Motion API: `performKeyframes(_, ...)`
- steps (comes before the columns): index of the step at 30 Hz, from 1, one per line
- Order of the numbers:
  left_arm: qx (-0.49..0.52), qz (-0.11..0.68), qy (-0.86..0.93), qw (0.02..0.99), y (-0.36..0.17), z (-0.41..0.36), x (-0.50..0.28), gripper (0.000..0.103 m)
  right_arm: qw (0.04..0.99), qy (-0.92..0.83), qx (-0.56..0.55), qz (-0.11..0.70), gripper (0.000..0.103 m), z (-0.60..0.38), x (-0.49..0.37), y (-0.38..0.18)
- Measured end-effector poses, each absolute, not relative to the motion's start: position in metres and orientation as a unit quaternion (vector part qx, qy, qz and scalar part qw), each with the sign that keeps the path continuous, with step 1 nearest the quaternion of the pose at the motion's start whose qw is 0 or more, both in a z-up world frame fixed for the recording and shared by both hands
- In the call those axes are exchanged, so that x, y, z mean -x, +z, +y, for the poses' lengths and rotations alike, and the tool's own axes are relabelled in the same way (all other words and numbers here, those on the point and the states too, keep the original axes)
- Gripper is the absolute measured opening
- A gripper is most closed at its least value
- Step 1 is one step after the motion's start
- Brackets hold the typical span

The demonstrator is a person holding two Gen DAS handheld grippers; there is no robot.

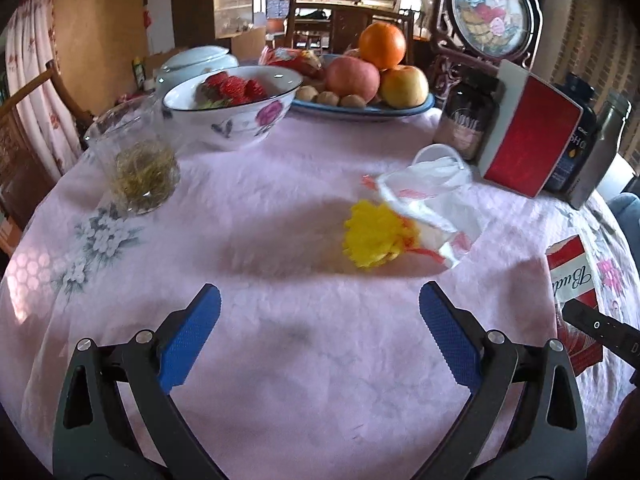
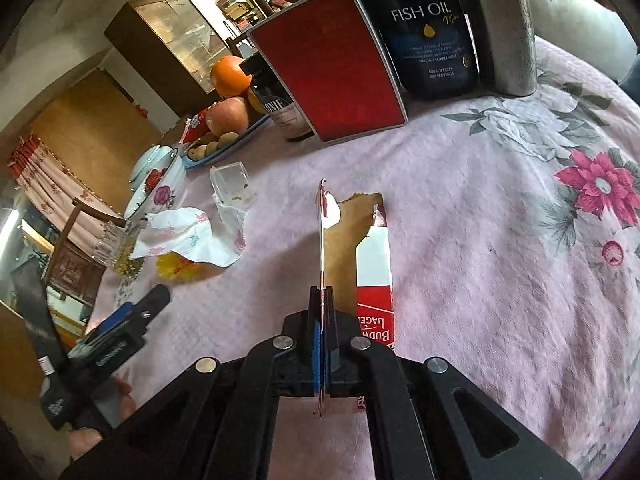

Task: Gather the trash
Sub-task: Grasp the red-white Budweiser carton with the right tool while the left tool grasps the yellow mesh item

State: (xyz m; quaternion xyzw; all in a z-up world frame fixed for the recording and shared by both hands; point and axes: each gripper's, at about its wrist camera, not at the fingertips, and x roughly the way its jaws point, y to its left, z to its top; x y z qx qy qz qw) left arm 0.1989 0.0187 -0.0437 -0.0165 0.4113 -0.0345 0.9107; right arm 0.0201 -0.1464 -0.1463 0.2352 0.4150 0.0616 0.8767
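Strawberry bowl (image 1: pixel 236 100), fruit plate (image 1: pixel 360 109), fish-oil bottle (image 2: pixel 432 28)

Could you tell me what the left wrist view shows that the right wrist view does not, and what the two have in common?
Only the left wrist view shows the left claw from behind, open above bare tablecloth, and the strawberries in the floral bowl. Only the right wrist view shows the right claw shut on the torn Budweiser carton, plus the fish oil label. Both show the carton, the crumpled napkin, the yellow wrapper, the red box and the fruit plate.
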Motion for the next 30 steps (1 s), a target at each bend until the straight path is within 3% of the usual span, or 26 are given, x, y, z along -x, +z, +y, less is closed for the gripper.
performKeyframes(2,0.008,0.424,-0.039,0.905,-0.046,0.011,-0.205,0.086,0.873,0.072,-0.245,0.415,0.002,-0.148,-0.018,-0.145)
performKeyframes(7,-0.08,0.429,-0.03,0.899,-0.056,-0.014,-0.234,0.079,0.872,0.099,-0.246,0.411,0.003,-0.14,-0.014,-0.138)
performKeyframes(11,-0.09,0.444,-0.037,0.891,-0.062,-0.019,-0.252,0.073,0.871,0.099,-0.248,0.413,0.003,-0.139,-0.016,-0.138)
performKeyframes(14,-0.106,0.436,-0.049,0.892,-0.06,-0.026,-0.257,0.059,0.868,0.102,-0.248,0.419,0.003,-0.138,-0.017,-0.14)
performKeyframes(17,-0.121,0.426,-0.067,0.894,-0.058,-0.035,-0.255,0.036,0.865,0.108,-0.246,0.424,0.003,-0.135,-0.019,-0.142)
performKeyframes(30,-0.1,0.419,-0.112,0.896,-0.03,-0.012,-0.171,0.033,0.873,0.12,-0.231,0.413,0.003,-0.127,-0.012,-0.135)
